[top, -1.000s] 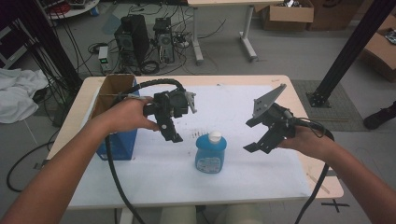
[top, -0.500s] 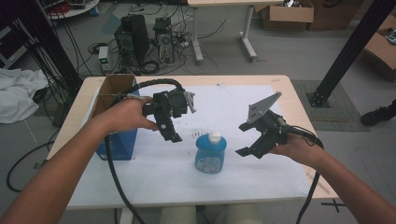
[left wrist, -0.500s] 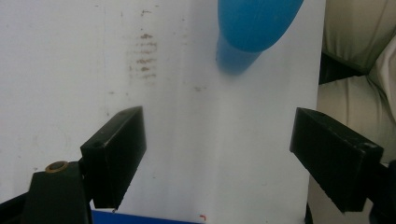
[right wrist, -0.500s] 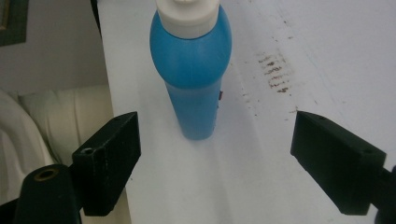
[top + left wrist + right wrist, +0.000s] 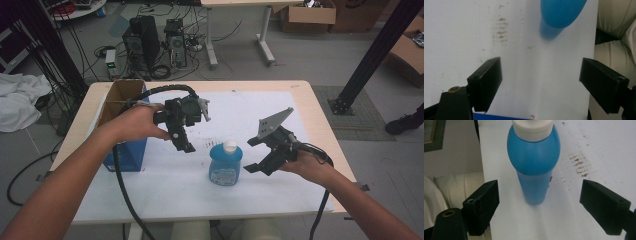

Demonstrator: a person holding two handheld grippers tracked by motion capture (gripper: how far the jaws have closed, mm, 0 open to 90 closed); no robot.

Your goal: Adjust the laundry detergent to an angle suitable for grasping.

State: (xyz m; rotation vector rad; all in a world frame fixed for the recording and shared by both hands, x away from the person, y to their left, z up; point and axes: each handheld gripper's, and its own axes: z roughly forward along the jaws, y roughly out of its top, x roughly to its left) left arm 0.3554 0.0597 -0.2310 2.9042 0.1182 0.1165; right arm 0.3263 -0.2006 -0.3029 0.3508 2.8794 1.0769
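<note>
A blue bottle (image 5: 225,165) with a white cap stands upright on the white table sheet, near the front middle. It also rises in the right gripper view as the blue bottle (image 5: 534,162), just beyond the jaws. My right gripper (image 5: 253,156) hovers just right of it, open, jaws pointing at the bottle and not touching it; the right gripper (image 5: 539,195) holds nothing. My left gripper (image 5: 184,144) hangs above the table behind and left of the bottle, open and empty. In the left gripper view the left gripper (image 5: 540,75) looks down on the sheet, with the bottle (image 5: 561,12) at the top.
An open blue box (image 5: 125,152) with a cardboard inside stands at the table's left edge, under the left forearm. Brown smudges (image 5: 579,165) mark the white sheet (image 5: 165,185) near the bottle. The person's lap lies below the front edge. Computers and cables sit on the floor behind.
My right gripper has come down and leftward, closing in on the bottle's right side. The left gripper has hardly moved. Both stay open.
</note>
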